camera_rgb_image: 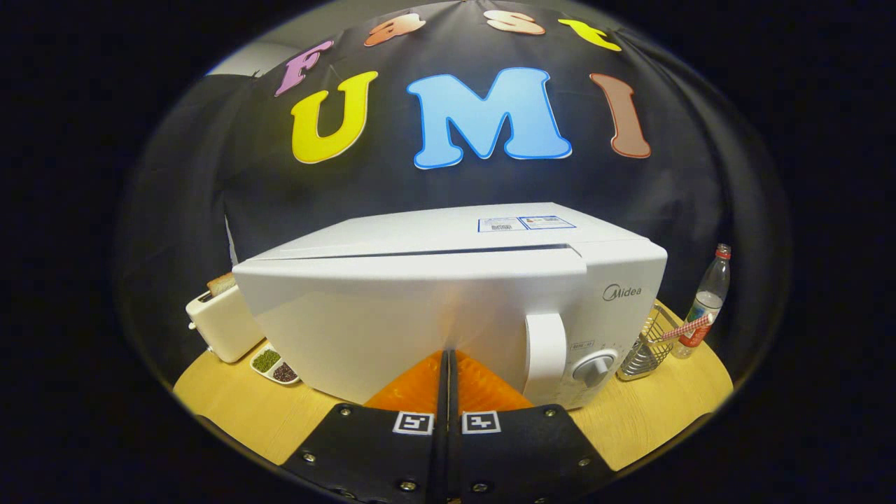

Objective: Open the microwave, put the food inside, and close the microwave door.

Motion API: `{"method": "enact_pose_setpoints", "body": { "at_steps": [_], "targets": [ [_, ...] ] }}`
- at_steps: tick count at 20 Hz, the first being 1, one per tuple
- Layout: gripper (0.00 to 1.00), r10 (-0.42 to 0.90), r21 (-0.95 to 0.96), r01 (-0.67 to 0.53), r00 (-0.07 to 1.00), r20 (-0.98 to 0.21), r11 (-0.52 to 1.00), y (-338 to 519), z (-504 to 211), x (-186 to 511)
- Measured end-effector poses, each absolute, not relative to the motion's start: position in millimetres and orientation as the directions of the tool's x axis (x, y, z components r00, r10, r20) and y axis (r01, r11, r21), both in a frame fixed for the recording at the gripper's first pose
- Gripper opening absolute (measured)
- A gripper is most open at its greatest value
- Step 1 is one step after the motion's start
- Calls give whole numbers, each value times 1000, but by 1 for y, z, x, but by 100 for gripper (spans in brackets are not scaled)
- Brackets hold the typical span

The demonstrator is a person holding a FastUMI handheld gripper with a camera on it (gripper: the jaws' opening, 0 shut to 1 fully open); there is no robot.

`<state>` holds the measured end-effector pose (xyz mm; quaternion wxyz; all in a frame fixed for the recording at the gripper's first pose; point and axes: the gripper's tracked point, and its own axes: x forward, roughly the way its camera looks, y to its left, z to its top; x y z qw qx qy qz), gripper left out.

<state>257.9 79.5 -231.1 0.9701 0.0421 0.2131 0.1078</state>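
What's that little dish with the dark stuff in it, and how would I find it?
Start at the big white microwave on the wooden table. Beside it, on the far side from its dial, stands a cream toaster; the small white dish lies just in front. It alone is flat, holding green and dark grains. The gripper, fingers together, points at the microwave door.

Glossy white microwave (392, 315) on smooth wooden table (651, 420).

a toaster (220, 322), a two-part dish (274, 365), a wire rack (647, 344) and a bottle (707, 302) on the table (231, 413).
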Motion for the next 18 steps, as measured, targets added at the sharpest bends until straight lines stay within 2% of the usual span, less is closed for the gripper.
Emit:
{"method": "enact_pose_setpoints", "body": {
  "at_steps": [9,18],
  "targets": [
    [1,201,95,-178,881,-427,979,85,-230,257],
    [1,188,37,-185,944,-272,982,69,-139,169]
  ]
}}
